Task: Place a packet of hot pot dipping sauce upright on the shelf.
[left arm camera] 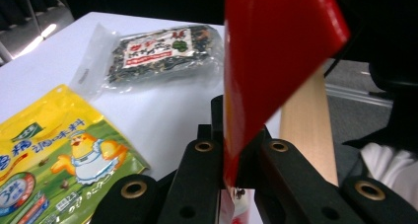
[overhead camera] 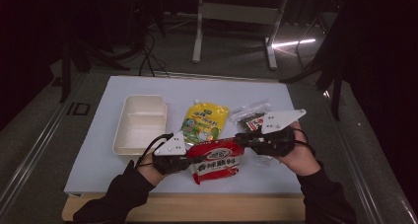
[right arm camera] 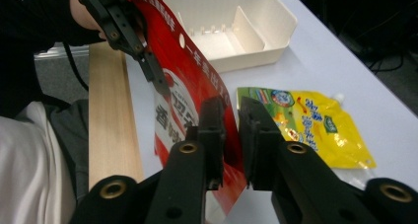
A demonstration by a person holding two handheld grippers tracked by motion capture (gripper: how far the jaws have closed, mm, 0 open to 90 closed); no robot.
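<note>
The table (overhead camera: 98, 150) is the landmark here. Toward its far left stands the white tray (overhead camera: 140, 123), with a divider inside; at its middle lies the yellow pouch (overhead camera: 204, 121), spout pointing away from the person; to the right of that lies the clear seaweed bag (overhead camera: 249, 116).

Above the table's near edge, just in front of the pouch, the red packet (overhead camera: 217, 161) hangs between the two tools, lifted off the surface. Its long axis runs roughly left to right across the table in the high view. In the right gripper view it stands on edge, its printed face tilted toward that camera.

The left gripper (left arm camera: 231, 160) is clamped tight on one end seam of the packet; the film is pinched flat between its jaws. The right gripper (right arm camera: 231, 130) has the opposite edge between its jaws, but a gap shows beside the film, so that grip looks loose at best.

Judging from this, the step is a two-handed carry or reorienting of the packet, possibly toward the tray. To do it well, firm up the right-hand grip before moving. Keep both hands level and the film lightly taut. Hold it by the seams so the contents are not crushed, and clear the pouch on the way.
</note>
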